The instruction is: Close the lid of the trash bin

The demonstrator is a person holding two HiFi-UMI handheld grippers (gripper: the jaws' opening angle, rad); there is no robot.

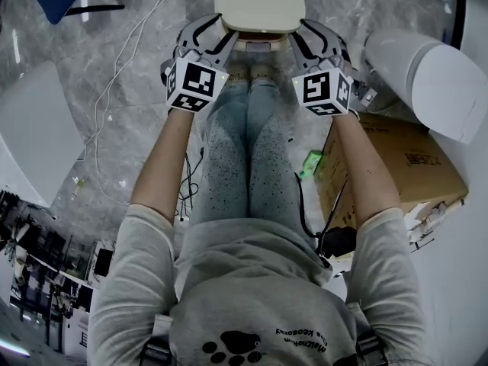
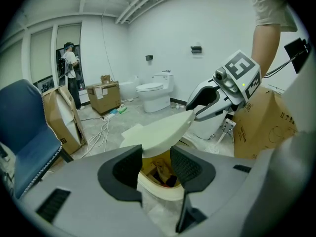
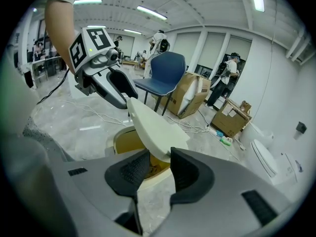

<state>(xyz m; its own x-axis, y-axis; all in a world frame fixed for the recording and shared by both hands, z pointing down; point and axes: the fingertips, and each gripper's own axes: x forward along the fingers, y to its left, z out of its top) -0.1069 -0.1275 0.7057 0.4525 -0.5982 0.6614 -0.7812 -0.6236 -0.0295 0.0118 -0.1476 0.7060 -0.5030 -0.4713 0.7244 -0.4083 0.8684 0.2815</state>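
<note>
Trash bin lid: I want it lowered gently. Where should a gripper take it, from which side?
The lid is a flat slab tilted half open, so only its rim fits jaws: take the thin side rim near the free corner, coming from the side.

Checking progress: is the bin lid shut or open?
Open. The lid stands tilted up above the rim of the bin, and trash shows inside through the gap.

**Two grippers flank the bin lid**

From above, the left gripper (image 1: 216,30) and right gripper (image 1: 306,35) reach to opposite sides of the trash bin's cream lid (image 1: 259,2). The person's legs (image 1: 248,151) stand just behind it. A cardboard box (image 1: 404,158) sits at right, and white cables (image 1: 122,59) trail across the floor.
</note>
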